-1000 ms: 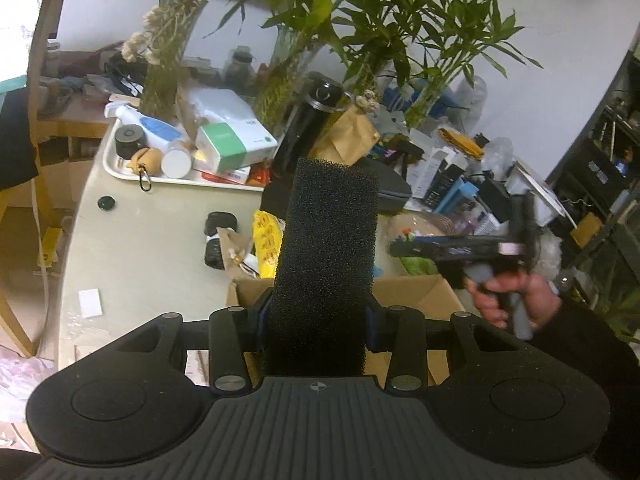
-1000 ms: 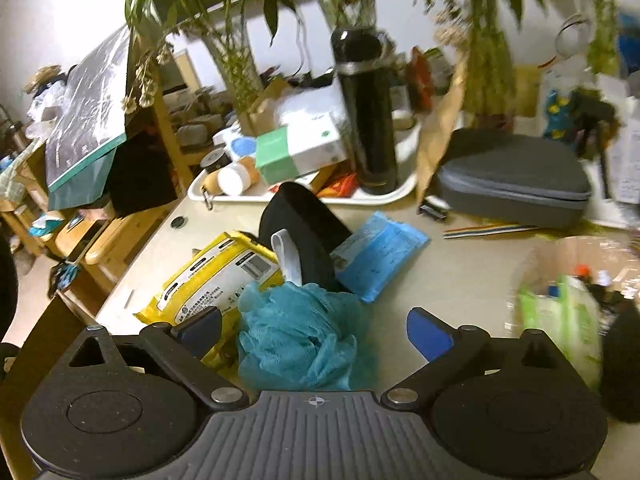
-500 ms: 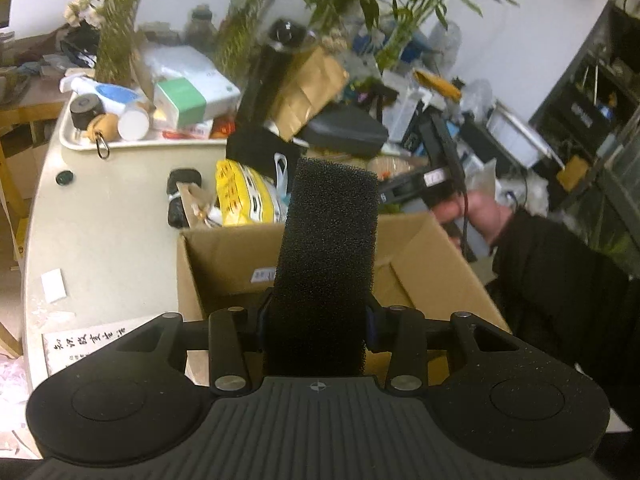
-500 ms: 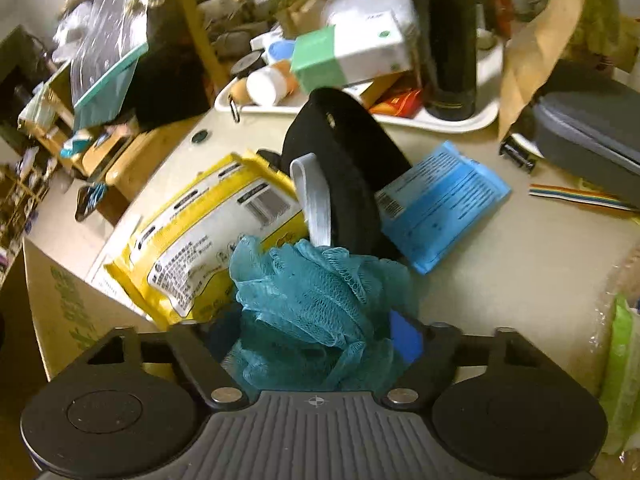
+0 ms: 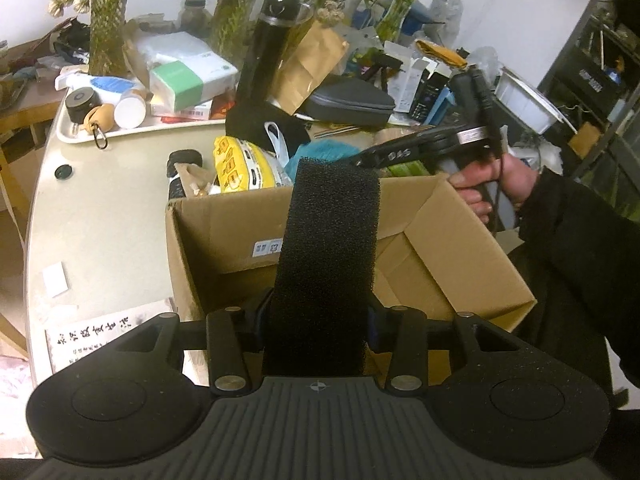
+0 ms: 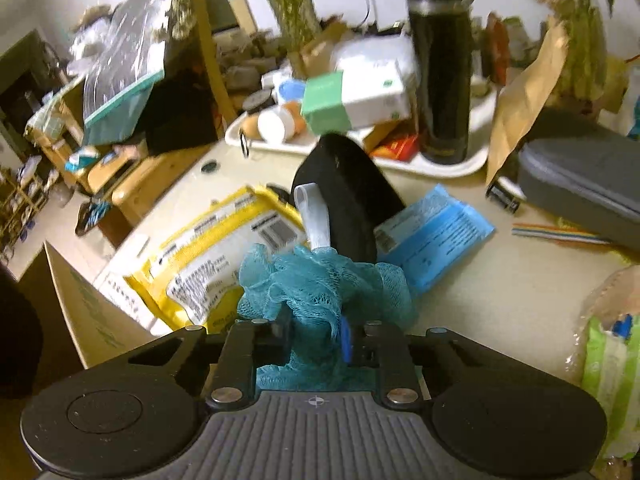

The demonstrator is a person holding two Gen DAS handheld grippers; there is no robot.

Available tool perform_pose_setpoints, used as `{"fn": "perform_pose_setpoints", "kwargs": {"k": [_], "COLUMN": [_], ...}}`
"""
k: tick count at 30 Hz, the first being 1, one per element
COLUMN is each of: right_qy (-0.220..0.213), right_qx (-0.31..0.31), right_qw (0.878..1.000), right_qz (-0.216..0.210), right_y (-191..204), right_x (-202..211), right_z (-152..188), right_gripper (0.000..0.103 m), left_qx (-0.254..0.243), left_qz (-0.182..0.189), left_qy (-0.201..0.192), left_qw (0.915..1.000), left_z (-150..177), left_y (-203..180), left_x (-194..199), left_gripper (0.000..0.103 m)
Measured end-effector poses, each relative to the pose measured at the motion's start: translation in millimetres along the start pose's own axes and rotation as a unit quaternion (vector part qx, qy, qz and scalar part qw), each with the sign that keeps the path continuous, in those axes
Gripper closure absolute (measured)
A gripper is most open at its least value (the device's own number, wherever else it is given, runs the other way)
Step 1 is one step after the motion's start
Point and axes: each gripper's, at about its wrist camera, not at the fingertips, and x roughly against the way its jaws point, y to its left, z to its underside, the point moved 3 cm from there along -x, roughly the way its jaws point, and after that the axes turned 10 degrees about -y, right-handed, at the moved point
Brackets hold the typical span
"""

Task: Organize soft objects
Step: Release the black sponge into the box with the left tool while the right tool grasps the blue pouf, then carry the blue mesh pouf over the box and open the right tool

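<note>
While the left gripper (image 5: 316,316) clamps a black foam block (image 5: 328,256) over the open cardboard box (image 5: 440,248), the right gripper's (image 6: 316,340) jaws are closing on a teal mesh pouf (image 6: 320,280) beside a yellow packet (image 6: 216,256).

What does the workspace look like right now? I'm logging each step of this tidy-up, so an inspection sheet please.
Surface: pale table, crowded.
Job's things: black foam block above open cardboard box; teal mesh pouf on table.
Clutter: yellow packet, blue packet, black flask, white tray, grey case.
Grippers: left gripper shut on foam block; right gripper closing on pouf.
Cables: black cable on right gripper.
Surroundings: plants, shelving.
</note>
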Motion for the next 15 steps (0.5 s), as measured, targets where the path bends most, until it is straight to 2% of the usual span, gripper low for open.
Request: {"fn": "perform_pose_setpoints", "kwargs": {"k": [7,9,10,11,15], "right_qy": [-0.057,-0.073,-0.08,-0.086,-0.106], "right_qx": [-0.012,-0.017,-0.017,-0.015,-0.008], "right_qw": [0.998,0.997,0.997,0.996,0.994], "right_qz": [0.008,0.011,0.014,0.019,0.033], "right_y": [3,3,4,5,10], "right_x": [25,33,36,39,49], "right_z": [-9,-11,-12,-12,-12], "right_gripper": [0.079,0.079,0.079,0.079,0.079], "left_qx": [-0.009,-0.016,-0.02,-0.026,-0.054], "left_qz": [-0.001,-0.002,-0.004,-0.007,-0.015], "left_qy": [0.001,-0.006,-0.011,-0.019,-0.04], "left_qw": [1.0,0.9999,0.9997,0.9995,0.9976], "left_z": [1,0,0,-1,-2], "left_y": [-4,-7,-9,-11,-19], "left_x": [1,3,4,7,14], "left_gripper": [0.058,0.047,0.034,0.027,0.025]}}
